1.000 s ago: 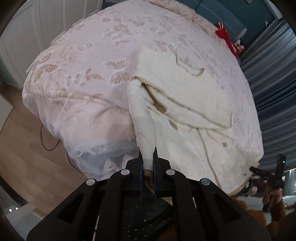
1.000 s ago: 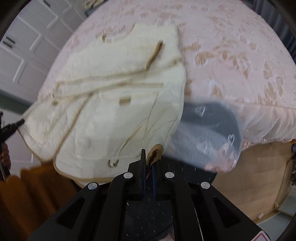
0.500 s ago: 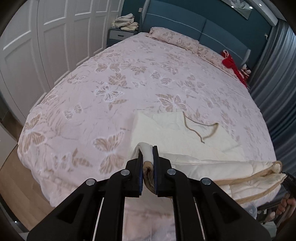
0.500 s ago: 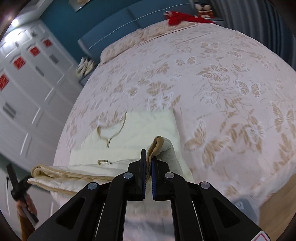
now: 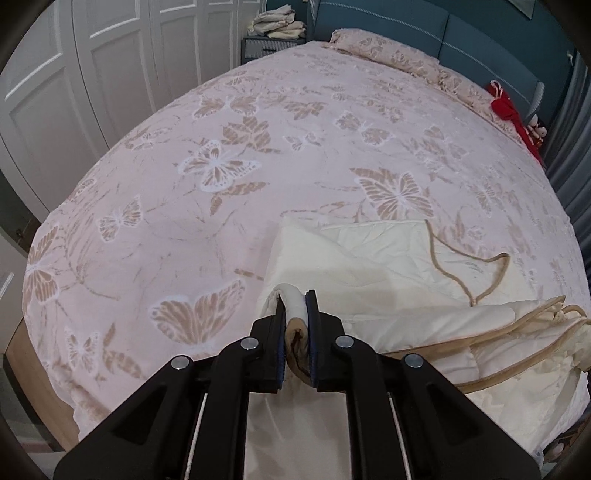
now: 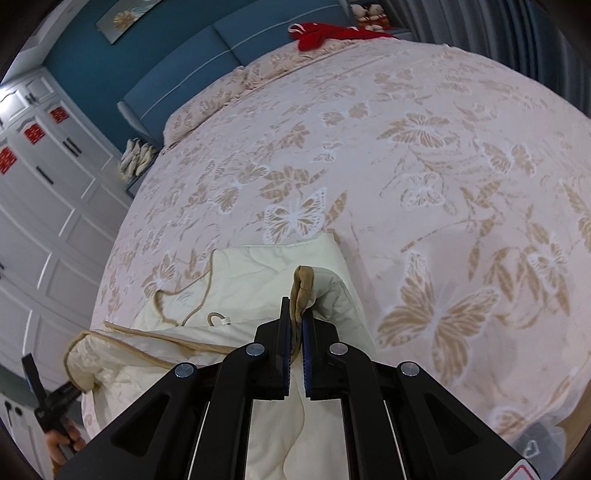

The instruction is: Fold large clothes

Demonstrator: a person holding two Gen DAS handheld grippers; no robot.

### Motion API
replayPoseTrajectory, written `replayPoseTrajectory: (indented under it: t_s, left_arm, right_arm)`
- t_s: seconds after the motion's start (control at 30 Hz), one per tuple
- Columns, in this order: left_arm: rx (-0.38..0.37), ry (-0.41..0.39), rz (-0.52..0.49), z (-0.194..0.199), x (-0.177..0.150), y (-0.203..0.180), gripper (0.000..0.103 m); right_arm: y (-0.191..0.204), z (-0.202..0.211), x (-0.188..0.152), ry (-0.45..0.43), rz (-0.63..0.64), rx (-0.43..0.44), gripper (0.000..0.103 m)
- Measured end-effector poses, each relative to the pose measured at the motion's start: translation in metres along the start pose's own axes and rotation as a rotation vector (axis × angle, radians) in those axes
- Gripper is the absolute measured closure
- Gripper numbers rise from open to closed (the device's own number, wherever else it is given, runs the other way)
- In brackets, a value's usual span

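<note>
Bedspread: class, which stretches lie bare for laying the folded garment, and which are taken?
Bare: the butterfly bedspread between the cream garment and the pillows. Crowded: the near edge under the garment, and the far corner with red clothing.

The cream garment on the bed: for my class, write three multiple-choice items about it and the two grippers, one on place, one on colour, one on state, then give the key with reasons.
1. Where does the cream garment lie?
A. On the floor
B. On the butterfly-print bedspread, near its foot
C. On the nightstand

2. What colour is the garment's edge trim?
A. Tan
B. Red
C. Blue

3. What are the left gripper and right gripper doing?
A. Both open, clear of the cloth
B. Only the left pinches cloth
C. Each is shut on a bunched part of the garment

Key: B, the garment rests on the bedspread by the near edge; A, a tan border runs along its edges; C, cloth sits pinched between both pairs of fingers.
</note>
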State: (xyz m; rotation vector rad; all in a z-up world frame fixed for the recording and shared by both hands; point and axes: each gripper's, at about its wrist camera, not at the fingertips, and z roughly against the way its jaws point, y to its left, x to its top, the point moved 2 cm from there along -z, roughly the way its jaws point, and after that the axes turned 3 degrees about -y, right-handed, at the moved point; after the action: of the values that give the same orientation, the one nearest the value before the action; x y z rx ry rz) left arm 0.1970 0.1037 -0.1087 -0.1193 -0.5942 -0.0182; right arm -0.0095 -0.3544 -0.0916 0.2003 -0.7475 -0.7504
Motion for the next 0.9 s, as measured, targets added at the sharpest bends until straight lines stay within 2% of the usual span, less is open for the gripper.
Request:
replayPoseTrajectory:
  t_s: [0.2, 0.33, 0.43, 0.5, 0.53, 0.57, 0.6, 0.63, 0.67, 0.77, 0.83, 0.9]
  left_arm:
    - [0.023, 0.035, -0.006, -0.034, -0.005, -0.003, 0.093]
    - [0.038, 0.037, -0.050, -0.051, -0.014, -0.008, 0.091]
    - [0.009, 0.026, -0.029, -0.040, -0.013, -0.004, 0.090]
    - [-0.040, -0.001, 0.010, -0.022, -0.007, 0.004, 0.080]
    - [-0.072, -0.038, 0.040, -0.005, -0.002, 0.014, 0.068]
    - [-0.049, -0.098, 0.070, 0.013, 0.003, 0.026, 0.024]
    - [-0.028, -0.157, 0.094, 0.026, 0.007, 0.036, 0.006]
    - [-0.039, -0.228, 0.114, 0.042, 0.010, 0.048, 0.007]
    - [-0.042, -0.234, 0.114, 0.048, 0.014, 0.056, 0.007]
    - [-0.041, -0.144, 0.102, 0.033, 0.019, 0.065, 0.007]
    - [-0.083, -0.080, 0.108, 0.016, 0.017, 0.061, 0.008]
    - [-0.122, -0.048, 0.120, 0.004, 0.015, 0.053, 0.009]
  right_arm:
    - [0.000, -0.035, -0.001, 0.025, 0.009, -0.050, 0.099]
    - [-0.003, -0.054, -0.003, 0.062, 0.022, -0.071, 0.098]
    - [-0.002, -0.044, 0.003, 0.053, 0.020, -0.046, 0.090]
    - [-0.001, -0.015, 0.012, -0.010, 0.002, 0.023, 0.079]
    - [-0.002, -0.001, 0.016, -0.050, -0.002, 0.041, 0.064]
    - [-0.003, 0.018, 0.021, -0.110, -0.007, 0.056, 0.047]
    - [-0.007, 0.045, 0.027, -0.194, -0.009, 0.068, 0.041]
    - [-0.008, 0.056, 0.029, -0.226, -0.004, 0.071, 0.040]
    - [-0.009, 0.063, 0.030, -0.238, 0.014, 0.071, 0.040]
    - [-0.011, 0.044, 0.021, -0.130, 0.109, -0.031, 0.040]
    - [-0.010, 0.026, 0.012, -0.080, 0.150, -0.069, 0.040]
    - [-0.006, 0.009, 0.003, -0.044, 0.168, -0.088, 0.040]
